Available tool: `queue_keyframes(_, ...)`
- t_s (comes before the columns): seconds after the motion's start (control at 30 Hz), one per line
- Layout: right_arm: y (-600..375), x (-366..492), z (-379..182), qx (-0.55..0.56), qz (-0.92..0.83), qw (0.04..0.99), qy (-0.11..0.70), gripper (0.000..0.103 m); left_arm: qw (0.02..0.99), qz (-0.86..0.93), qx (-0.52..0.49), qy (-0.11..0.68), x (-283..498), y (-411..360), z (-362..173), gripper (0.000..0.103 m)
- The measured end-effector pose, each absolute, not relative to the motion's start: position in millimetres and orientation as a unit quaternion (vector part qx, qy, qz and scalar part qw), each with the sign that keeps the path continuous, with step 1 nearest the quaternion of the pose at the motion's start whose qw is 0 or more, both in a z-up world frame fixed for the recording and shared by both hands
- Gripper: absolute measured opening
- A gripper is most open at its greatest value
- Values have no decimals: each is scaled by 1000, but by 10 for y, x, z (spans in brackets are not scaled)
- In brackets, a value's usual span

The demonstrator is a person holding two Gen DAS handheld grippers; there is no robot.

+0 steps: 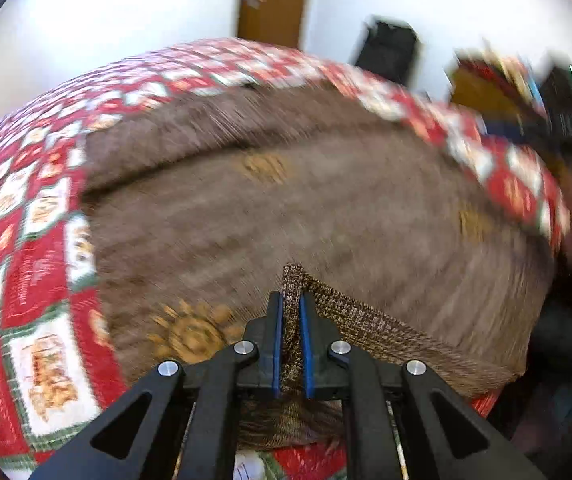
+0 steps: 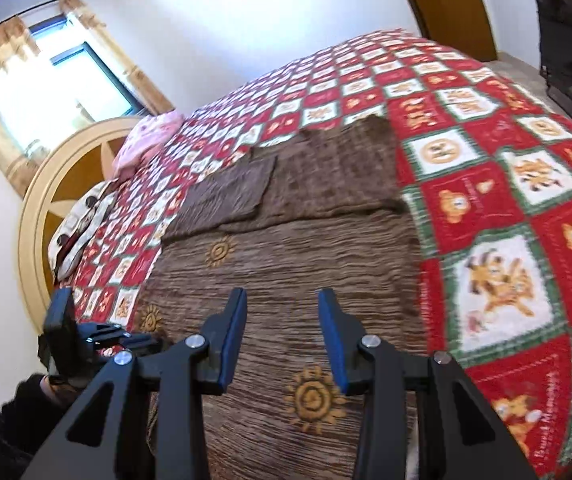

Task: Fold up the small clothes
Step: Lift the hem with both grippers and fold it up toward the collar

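Observation:
A brown striped garment (image 1: pixel 306 208) with orange sun motifs lies spread on the red-and-white patterned bedspread (image 1: pixel 37 272). My left gripper (image 1: pixel 292 300) is shut on a knitted hem corner of the garment (image 1: pixel 294 280) and holds it raised above the cloth. In the right wrist view the same garment (image 2: pixel 286 272) lies flat, with a folded sleeve (image 2: pixel 225 196) at its far left. My right gripper (image 2: pixel 281 296) is open and empty just above the garment's near part. The left gripper (image 2: pixel 97 344) shows at that view's lower left edge.
The bed has a round wooden headboard (image 2: pixel 45 216) and pillows (image 2: pixel 145 140) at the far left. A wooden door (image 2: pixel 450 4) and a dark chair (image 2: pixel 566 52) stand beyond the bed. Dark objects (image 1: pixel 566 128) sit off the bed's right side.

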State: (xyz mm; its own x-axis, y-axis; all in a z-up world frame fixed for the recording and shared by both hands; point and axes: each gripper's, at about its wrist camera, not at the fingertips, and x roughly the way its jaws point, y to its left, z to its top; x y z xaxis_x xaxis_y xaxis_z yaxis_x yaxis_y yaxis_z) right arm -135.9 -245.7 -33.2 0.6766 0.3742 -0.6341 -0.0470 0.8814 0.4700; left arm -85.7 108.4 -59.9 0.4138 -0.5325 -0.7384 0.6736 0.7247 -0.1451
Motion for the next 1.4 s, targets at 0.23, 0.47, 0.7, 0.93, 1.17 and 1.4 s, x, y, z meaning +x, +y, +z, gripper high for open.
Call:
queue_keyframes(0.23, -2771, -1524, -251, 192, 81, 897, 390, 42, 893, -269, -16, 360, -308, 1435, -190, 7)
queue_keyframes(0.47, -2898, -1740, -257, 125, 55, 901, 413, 42, 890, -221, -41, 397, 29, 1484, -575, 7)
queue_keyframes(0.7, -2450, -1766, -304, 59, 183, 883, 429, 45, 884, -204, -46, 419, 20, 1468, -764, 7)
queue_keyframes(0.93, -1700, -1923, -462, -77, 289, 838, 457, 61, 882, -197, -43, 425, 46, 1502, -808, 8)
queue_keyframes(1.17, -1591, -2086, -692, -161, 314, 796, 491, 59, 880, -196, -48, 429, 59, 1520, -866, 8)
queue_keyframes(1.4, -1474, -2008, -891, -238, 290, 787, 489, 49, 881, -196, -57, 428, 39, 1531, -871, 8)
